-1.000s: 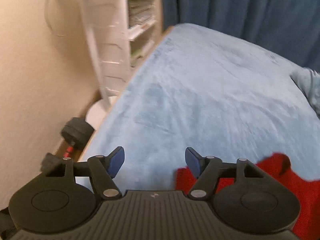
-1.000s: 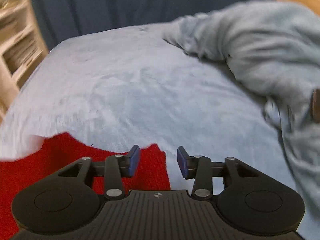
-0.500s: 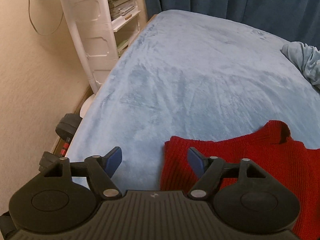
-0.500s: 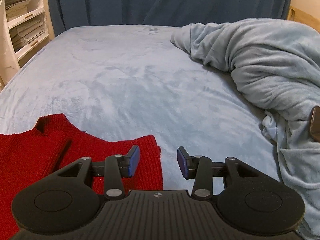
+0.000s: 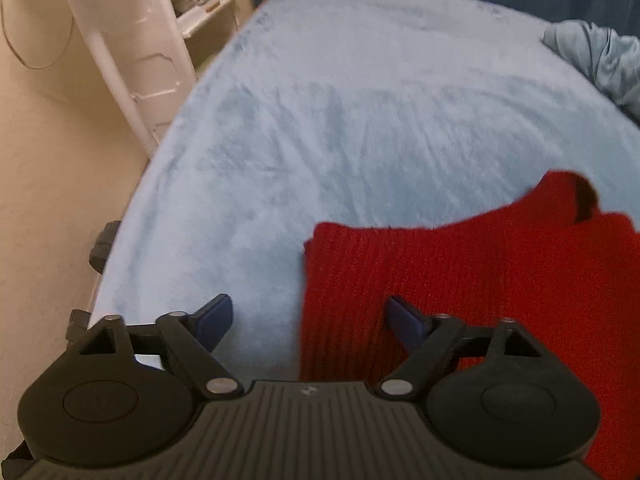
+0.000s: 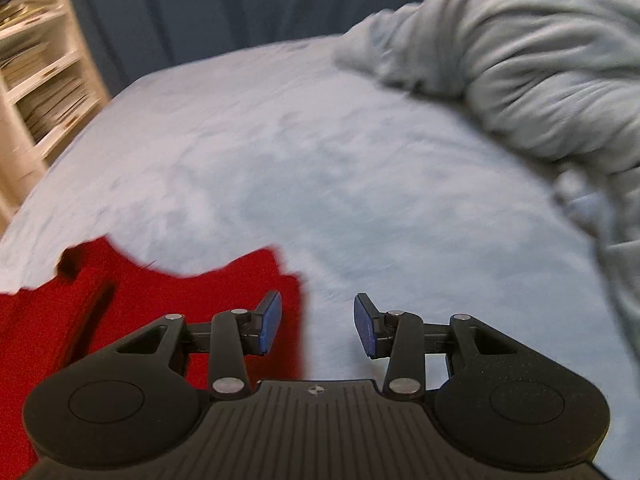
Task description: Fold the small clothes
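Where both tools gape, left tool (image 5: 308, 320) astride red sweater (image 5: 480, 280) edge (blurred).

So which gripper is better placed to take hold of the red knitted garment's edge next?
Probably the left gripper: its open jaws straddle the red knitted garment's side edge on the light blue fleece bed cover. The right gripper, also open, has the edge just outside its gap.
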The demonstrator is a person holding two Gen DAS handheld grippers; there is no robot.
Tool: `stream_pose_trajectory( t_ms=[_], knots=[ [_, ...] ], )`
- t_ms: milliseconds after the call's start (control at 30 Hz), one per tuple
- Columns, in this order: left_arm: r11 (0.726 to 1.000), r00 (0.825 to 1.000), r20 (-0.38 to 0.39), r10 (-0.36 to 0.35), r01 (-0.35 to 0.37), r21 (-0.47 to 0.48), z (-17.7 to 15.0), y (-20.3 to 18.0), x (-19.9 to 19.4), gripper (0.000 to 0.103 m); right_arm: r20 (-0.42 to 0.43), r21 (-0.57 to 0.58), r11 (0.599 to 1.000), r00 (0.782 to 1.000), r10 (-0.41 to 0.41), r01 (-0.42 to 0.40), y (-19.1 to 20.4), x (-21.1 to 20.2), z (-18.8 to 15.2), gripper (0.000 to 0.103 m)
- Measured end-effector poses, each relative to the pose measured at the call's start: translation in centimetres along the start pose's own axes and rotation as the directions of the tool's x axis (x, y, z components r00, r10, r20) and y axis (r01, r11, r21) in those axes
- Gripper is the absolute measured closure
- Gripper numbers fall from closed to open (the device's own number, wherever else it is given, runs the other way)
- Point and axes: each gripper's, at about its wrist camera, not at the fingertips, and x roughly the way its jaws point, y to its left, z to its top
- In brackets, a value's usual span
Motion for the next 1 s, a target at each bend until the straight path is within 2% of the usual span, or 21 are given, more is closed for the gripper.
stream_pose_trajectory(
  t_ms=[67,133,233,267,300,333,367,400,500,567,700,833,900,967,1000],
  knots=[
    [1.0,1.0,0.012,0.006,-0.006,0.004,0.0,-0.4,0.5,0.009,-0.014,-0.054,0.999,1.0,0.005,-0.005,1.7,1.1,-0.5,0.06],
    [1.0,1.0,0.013,0.0,-0.001,0.006,0.0,-0.6,0.8,0.009,-0.005,-0.135,0.99,1.0,-0.027,0.026,3.9,1.8,-1.0,0.049],
    [1.0,1.0,0.02,-0.004,0.004,0.01,0.1,-0.7,1.0,0.01,0.02,-0.245,0.965,0.996,-0.09,0.092,6.1,2.8,-1.7,0.047],
    [1.0,1.0,0.025,-0.011,0.011,0.009,0.1,-0.7,1.0,0.025,0.032,-0.279,0.954,0.994,-0.105,0.11,6.6,3.0,-2.0,0.05],
    [0.999,0.998,0.032,-0.051,0.051,0.012,0.2,-0.7,0.8,0.069,0.047,-0.317,0.941,0.993,-0.107,0.117,7.0,3.1,-2.2,0.079],
    [0.995,0.994,0.018,-0.104,0.104,0.012,0.4,-0.6,0.8,0.086,0.059,-0.365,0.92,0.99,-0.13,0.142,7.4,3.0,-2.3,0.092],
    [0.994,0.994,0.018,-0.107,0.107,-0.003,0.5,-0.4,0.3,0.09,0.073,-0.369,0.918,0.989,-0.131,0.148,7.2,2.6,-2.2,0.092],
    [0.994,0.994,0.044,-0.105,0.106,-0.011,0.6,-0.2,-0.5,0.093,0.093,-0.324,0.937,0.99,-0.104,0.129,6.7,1.6,-1.7,0.093],
    [0.986,0.982,0.111,-0.151,0.158,-0.058,0.9,2.1,-3.3,0.094,0.154,-0.138,0.989,0.987,-0.04,0.062,3.8,-2.3,0.0,0.093],
    [0.979,0.979,0.122,-0.162,0.175,-0.103,1.0,4.2,-3.6,0.094,0.164,-0.029,0.999,0.986,-0.035,0.041,1.4,-3.3,0.7,0.093],
    [0.978,0.99,0.039,-0.136,0.141,-0.156,1.1,5.4,-0.2,0.094,0.031,0.201,0.98,0.999,-0.018,0.012,-3.1,0.2,0.4,0.093],
    [0.989,0.995,0.032,-0.094,0.097,-0.115,0.7,4.1,1.4,0.094,-0.006,0.235,0.972,1.0,-0.029,0.029,-3.6,2.5,-0.8,0.093],
    [0.985,0.994,0.028,-0.107,0.11,-0.134,0.5,4.6,1.8,0.094,-0.017,0.25,0.967,0.999,-0.043,0.046,-4.0,2.9,-1.1,0.093],
    [0.977,0.991,0.019,-0.134,0.135,-0.163,0.1,5.5,1.8,0.092,-0.014,0.288,0.957,1.0,-0.017,0.021,-4.7,2.7,-1.4,0.092],
    [0.971,0.988,0.017,-0.153,0.153,-0.182,0.1,5.9,1.5,0.085,-0.006,0.317,0.948,1.0,0.008,-0.006,-5.1,2.4,-1.5,0.088]
  ],
)
